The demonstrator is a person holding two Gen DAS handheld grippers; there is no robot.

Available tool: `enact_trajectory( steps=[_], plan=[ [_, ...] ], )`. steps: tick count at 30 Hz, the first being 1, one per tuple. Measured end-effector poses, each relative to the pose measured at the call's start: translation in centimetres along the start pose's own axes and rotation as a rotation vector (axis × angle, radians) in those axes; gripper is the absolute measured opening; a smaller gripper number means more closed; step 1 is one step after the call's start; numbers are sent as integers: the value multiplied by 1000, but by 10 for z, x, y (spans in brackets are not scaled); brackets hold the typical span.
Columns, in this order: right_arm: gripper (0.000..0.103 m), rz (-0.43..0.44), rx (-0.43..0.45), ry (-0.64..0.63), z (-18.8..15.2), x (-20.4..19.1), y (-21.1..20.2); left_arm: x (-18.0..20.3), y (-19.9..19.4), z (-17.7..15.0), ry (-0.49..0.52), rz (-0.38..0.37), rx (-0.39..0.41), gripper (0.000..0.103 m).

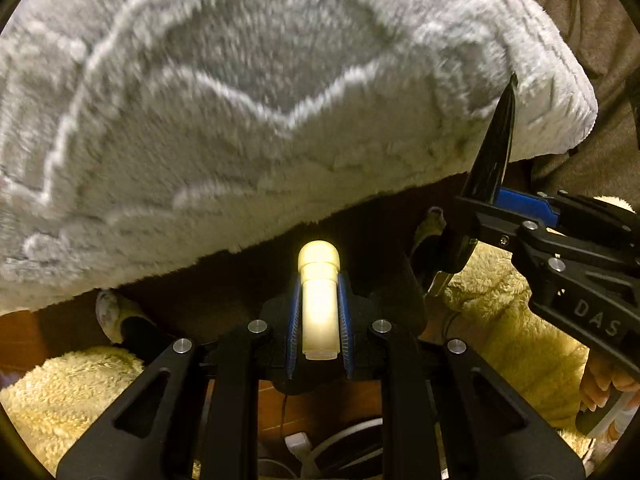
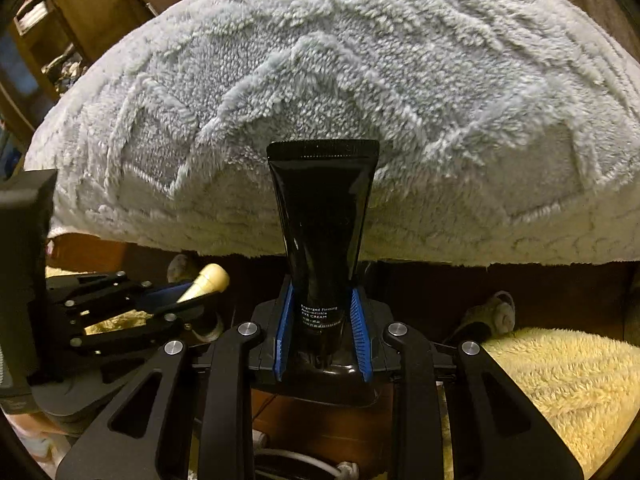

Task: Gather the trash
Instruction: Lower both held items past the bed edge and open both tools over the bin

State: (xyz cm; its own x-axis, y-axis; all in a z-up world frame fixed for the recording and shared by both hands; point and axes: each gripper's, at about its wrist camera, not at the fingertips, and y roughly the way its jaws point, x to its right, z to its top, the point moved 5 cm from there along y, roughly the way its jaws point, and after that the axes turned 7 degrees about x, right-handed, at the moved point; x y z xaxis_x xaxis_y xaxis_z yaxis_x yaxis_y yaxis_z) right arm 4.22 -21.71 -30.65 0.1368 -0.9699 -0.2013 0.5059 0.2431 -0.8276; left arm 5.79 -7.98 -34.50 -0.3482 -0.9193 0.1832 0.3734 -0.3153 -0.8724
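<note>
My left gripper (image 1: 319,280) is shut on a cream cylindrical tube with a rounded cap (image 1: 319,300), held upright between the blue pads. My right gripper (image 2: 324,292) is shut on a black eye cream tube (image 2: 324,216), crimped end pointing up. Each gripper shows in the other's view: the right one with the black tube (image 1: 492,152) at the right, the left one with the cream tube (image 2: 206,280) at the lower left. Both are held just in front of a grey fluffy blanket (image 1: 248,112) on a bed edge.
The grey blanket (image 2: 360,80) fills the upper half of both views. Yellow fluffy fabric (image 2: 560,384) lies below, also in the left wrist view (image 1: 516,320). Slippers (image 1: 110,312) sit in the dark gap under the bed. Wooden shelves (image 2: 52,32) stand at the far left.
</note>
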Motion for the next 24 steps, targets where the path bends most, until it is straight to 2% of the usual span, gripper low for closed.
enact_trajectory(
  steps=[5,7,8,9,11,14,18,21,24],
  plan=[
    [30,8,-22,1,-7,-4,4,-8,9,-1,-8,-4,-29,16],
    [30,7,-27,2,-6,-6,7,-9,9,-1,-12,1,-31,27],
    [31,6,-23,3,-6,-6,5,-10,8,-1,-16,3,-26,39],
    [36,5,-18,4,-4,-5,5,-12,5,0,-19,11,-19,45],
    [45,-4,-5,6,8,-7,4,-14,-1,2,-20,20,-8,51],
    [51,-8,32,13,16,-7,-9,-17,-13,4,-24,37,18,62],
    [66,-18,88,17,30,-8,-32,-19,-35,14,-7,63,73,74],
    [73,-37,149,22,42,-1,-54,-18,-58,23,16,87,129,81],
    [74,-47,203,27,57,3,-74,-14,-82,34,31,93,184,83]
  ],
)
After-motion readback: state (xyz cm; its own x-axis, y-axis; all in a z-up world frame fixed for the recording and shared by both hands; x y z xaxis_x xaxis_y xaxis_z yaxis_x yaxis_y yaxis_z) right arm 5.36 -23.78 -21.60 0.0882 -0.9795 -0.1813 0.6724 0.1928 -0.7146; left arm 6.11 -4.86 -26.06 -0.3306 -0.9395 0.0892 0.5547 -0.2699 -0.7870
